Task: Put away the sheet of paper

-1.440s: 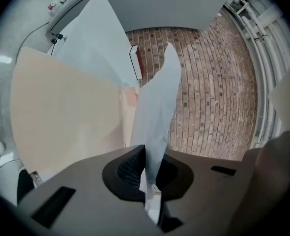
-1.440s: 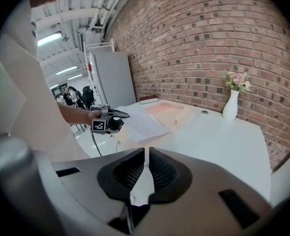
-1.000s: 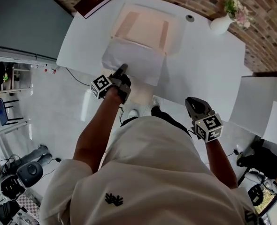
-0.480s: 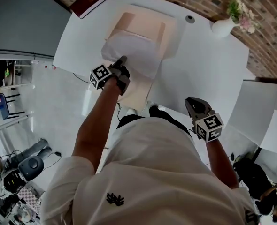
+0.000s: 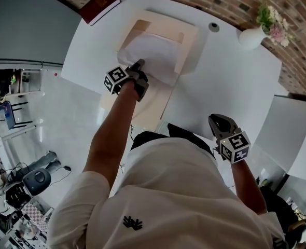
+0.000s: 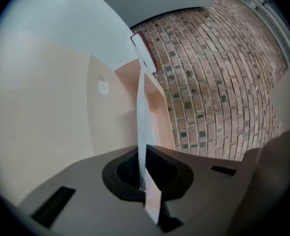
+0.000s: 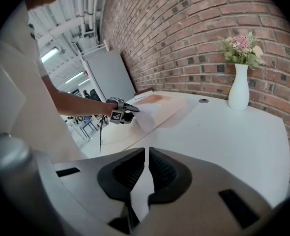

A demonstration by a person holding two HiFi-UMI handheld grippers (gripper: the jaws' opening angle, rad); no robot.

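A white sheet of paper (image 5: pixel 152 55) lies over an open beige folder (image 5: pixel 186 32) on the white table (image 5: pixel 225 82). My left gripper (image 5: pixel 138 66) is shut on the sheet's near edge. In the left gripper view the sheet (image 6: pixel 142 127) runs edge-on between the jaws, with the folder's inside (image 6: pixel 51 112) to the left. The folder's near flap (image 5: pixel 142 108) reaches the table's near edge. My right gripper (image 5: pixel 219 123) hangs back by my right side, shut with nothing in it. From the right gripper view (image 7: pixel 146 166) the left gripper (image 7: pixel 129 109) and the sheet (image 7: pixel 150 116) show far off.
A dark red book (image 5: pixel 100 4) lies at the table's far left corner. A white vase with flowers (image 5: pixel 252 36) stands at the far right by the brick wall, with a small round disc (image 5: pixel 213 27) near it. Another white table (image 5: pixel 285 134) stands to the right.
My left gripper has carried the sheet away from the table's near edge and further over the folder. The right gripper has stayed by my side.
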